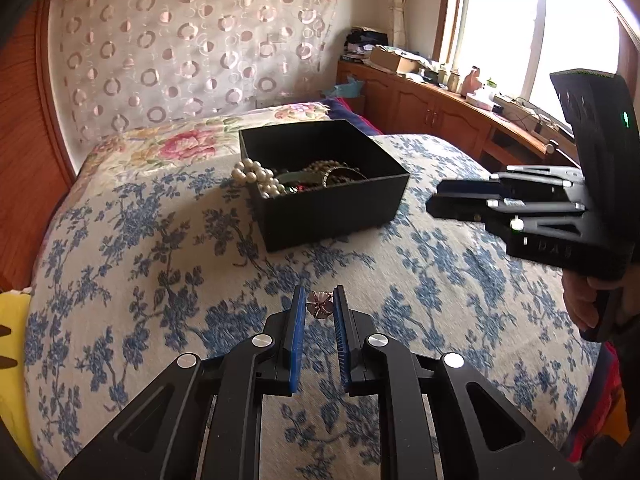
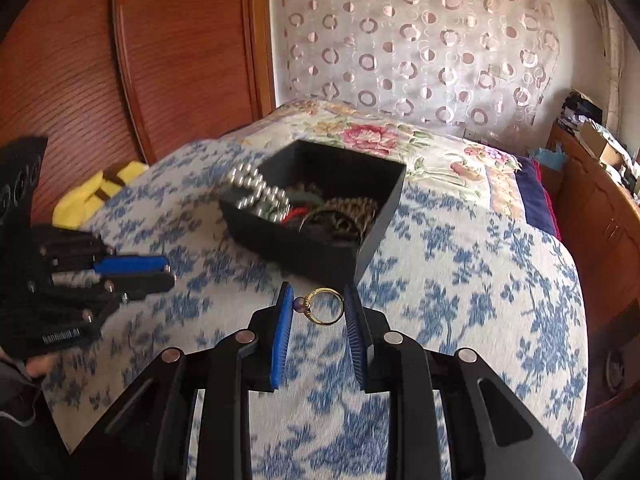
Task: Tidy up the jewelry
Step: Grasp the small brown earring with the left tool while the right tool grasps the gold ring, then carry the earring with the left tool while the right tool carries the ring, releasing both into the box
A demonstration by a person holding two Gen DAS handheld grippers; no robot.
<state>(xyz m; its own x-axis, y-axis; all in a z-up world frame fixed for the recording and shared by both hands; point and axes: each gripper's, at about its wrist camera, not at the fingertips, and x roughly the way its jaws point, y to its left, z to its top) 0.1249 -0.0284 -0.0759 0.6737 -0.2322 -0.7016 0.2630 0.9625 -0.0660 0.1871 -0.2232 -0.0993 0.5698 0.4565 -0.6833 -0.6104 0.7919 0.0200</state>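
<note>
In the left wrist view, the left claw [image 1: 319, 300], low in the centre of the frame, was pinched on a pink flower brooch [image 1: 319, 305] between its 2 blue fingertips. The black box [image 1: 332, 208] of jewelry sat above it on the blue floral bedspread [image 1: 140, 280].

In the right wrist view, the right claw [image 2: 318, 300] held a gold ring [image 2: 325, 306] between narrowly parted tips, just below the box [image 2: 372, 232].

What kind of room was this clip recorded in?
Most likely a bedroom: the work surface is a bed with a floral bedspread, a wooden headboard stands behind it, and a low wooden cabinet runs under the window.
</note>
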